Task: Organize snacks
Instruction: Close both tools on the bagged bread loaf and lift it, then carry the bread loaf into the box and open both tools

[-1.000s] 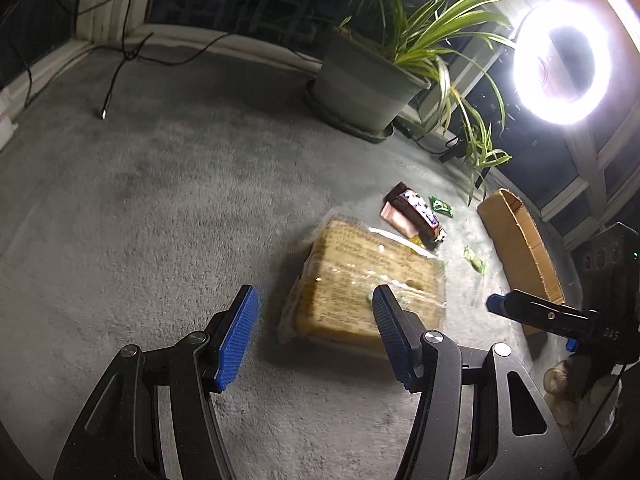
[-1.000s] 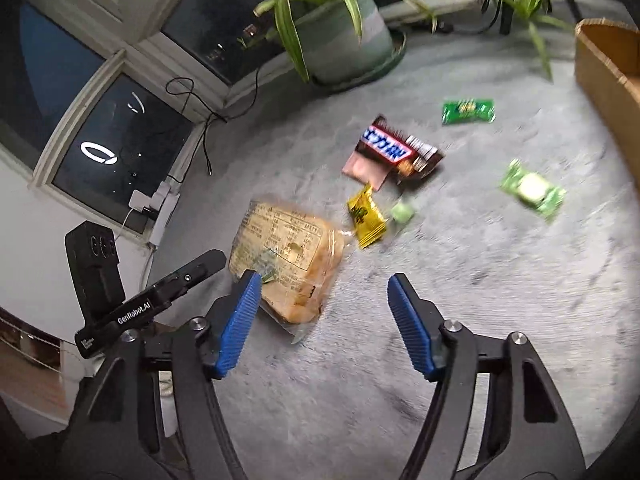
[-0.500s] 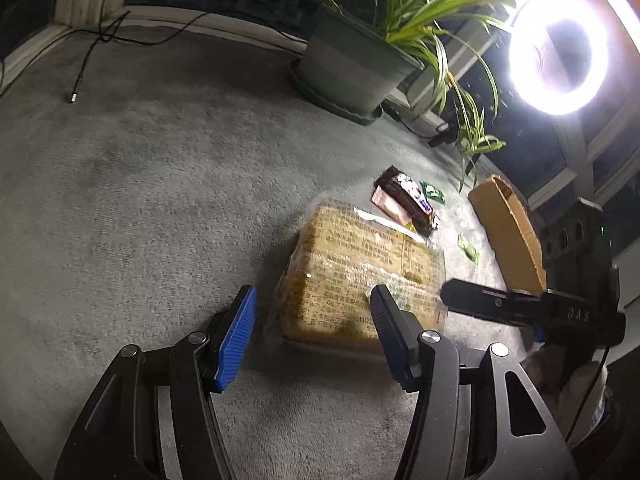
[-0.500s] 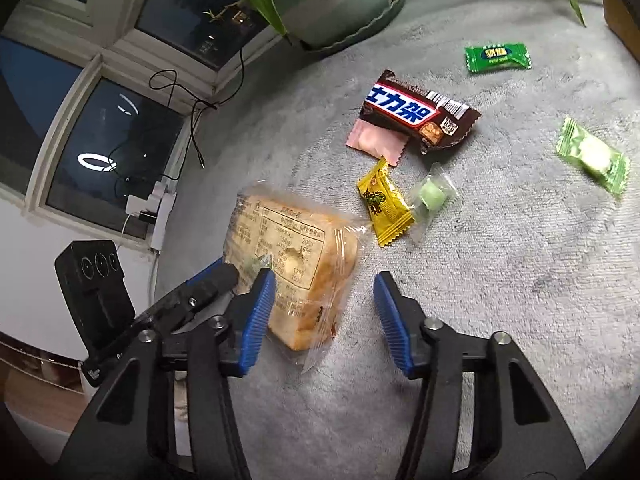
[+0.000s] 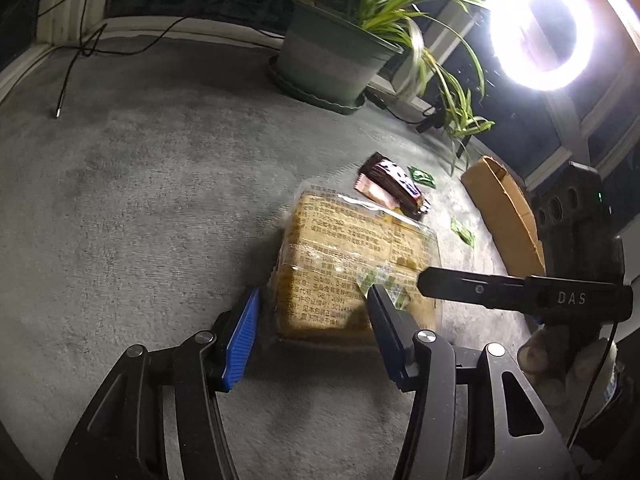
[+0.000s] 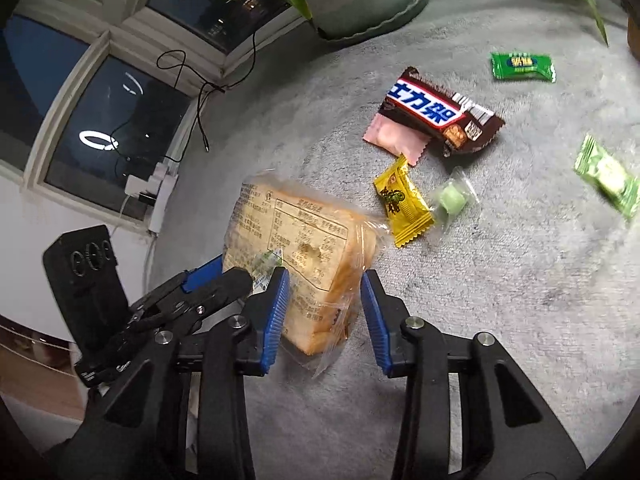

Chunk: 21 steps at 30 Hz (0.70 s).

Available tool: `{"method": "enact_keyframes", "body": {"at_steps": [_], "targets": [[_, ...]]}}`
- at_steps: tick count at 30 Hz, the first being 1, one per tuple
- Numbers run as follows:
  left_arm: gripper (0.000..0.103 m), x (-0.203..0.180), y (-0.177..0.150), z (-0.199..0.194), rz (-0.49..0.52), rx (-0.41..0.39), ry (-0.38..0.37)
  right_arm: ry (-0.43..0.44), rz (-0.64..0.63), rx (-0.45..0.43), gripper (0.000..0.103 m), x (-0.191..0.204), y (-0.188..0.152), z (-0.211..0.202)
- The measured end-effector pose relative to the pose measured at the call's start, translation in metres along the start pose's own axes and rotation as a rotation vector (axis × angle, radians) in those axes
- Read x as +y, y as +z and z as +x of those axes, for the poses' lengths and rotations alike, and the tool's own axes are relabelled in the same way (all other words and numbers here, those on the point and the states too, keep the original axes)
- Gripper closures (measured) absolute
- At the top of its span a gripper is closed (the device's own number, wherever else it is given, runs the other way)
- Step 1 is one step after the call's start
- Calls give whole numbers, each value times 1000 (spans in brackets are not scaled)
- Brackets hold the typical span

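Seen on grey carpet (image 6: pixel 500 288): bagged sliced bread (image 6: pixel 304 256) between the parted, not yet gripping fingers of both right gripper (image 6: pixel 323 316) and left gripper (image 5: pixel 310 336), Snickers bar (image 6: pixel 440 112) and wrapped candies just beyond.

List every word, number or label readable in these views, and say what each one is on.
"DAS": on the black body of the right gripper, seen from the left wrist.
"士力架": white band on the brown chocolate bar wrapper.
"GB 7" then blurred digits: back label of the bagged bread; the rest of its Chinese print and nutrition table is too blurred.
Green candy wrapper, yellow candy packet: print too blurred to read.
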<state>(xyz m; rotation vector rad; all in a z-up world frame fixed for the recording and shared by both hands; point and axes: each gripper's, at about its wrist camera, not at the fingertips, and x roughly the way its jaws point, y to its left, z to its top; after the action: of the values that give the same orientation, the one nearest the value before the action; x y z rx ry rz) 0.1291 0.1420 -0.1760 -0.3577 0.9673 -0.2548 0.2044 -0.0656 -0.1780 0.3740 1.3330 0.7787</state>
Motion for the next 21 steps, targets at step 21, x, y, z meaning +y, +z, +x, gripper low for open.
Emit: {"method": "enact_keyframes", "body": {"at_steps": [21], "targets": [[50, -75, 2, -5, 112, -58, -29, -98, -114, -124, 64, -7, -13, -90]]}}
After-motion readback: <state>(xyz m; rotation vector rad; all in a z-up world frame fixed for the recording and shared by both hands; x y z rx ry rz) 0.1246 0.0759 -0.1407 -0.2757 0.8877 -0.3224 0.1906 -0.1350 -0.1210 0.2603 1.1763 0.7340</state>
